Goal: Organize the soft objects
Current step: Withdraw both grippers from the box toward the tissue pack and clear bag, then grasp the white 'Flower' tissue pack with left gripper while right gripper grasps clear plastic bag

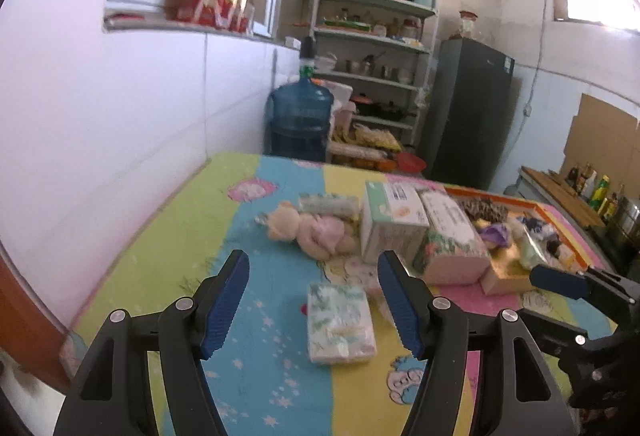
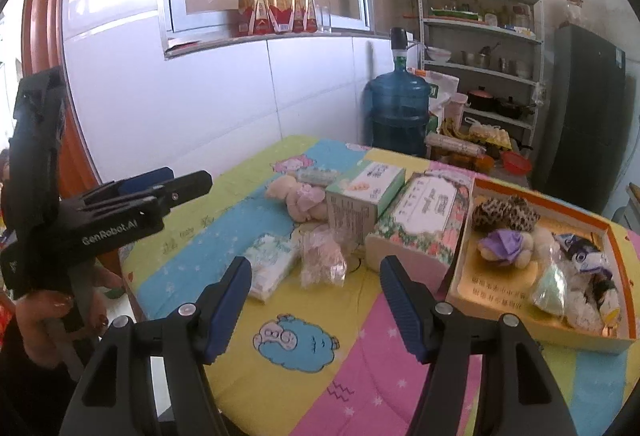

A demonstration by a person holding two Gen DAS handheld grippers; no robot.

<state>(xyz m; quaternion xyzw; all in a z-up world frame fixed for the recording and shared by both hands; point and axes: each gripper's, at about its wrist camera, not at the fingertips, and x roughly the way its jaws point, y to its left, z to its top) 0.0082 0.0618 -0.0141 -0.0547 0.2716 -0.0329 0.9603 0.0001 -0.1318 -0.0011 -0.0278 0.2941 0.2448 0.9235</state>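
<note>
A soft tissue pack (image 1: pixel 340 322) (image 2: pixel 269 262) lies on the colourful mat, just ahead of my open, empty left gripper (image 1: pixel 313 302). A beige and pink plush toy (image 1: pixel 310 230) (image 2: pixel 298 199) lies further back. A clear bag with something pink (image 2: pixel 322 261) lies ahead of my open, empty right gripper (image 2: pixel 316 304). An orange-rimmed box (image 2: pixel 624 272) (image 1: pixel 560 210) at the right holds several plush toys (image 2: pixel 506 244). My left gripper also shows at the left of the right wrist view (image 2: pixel 168 182), and one blue finger of the right gripper (image 1: pixel 560 282) shows in the left wrist view.
Two tissue boxes (image 1: pixel 394 222) (image 2: pixel 420 226) stand between the plush toy and the orange box. A white wall borders the table's left side. A blue water jug (image 1: pixel 300 116), a shelf rack (image 1: pixel 380 48) and a dark fridge (image 1: pixel 468 108) stand behind the table.
</note>
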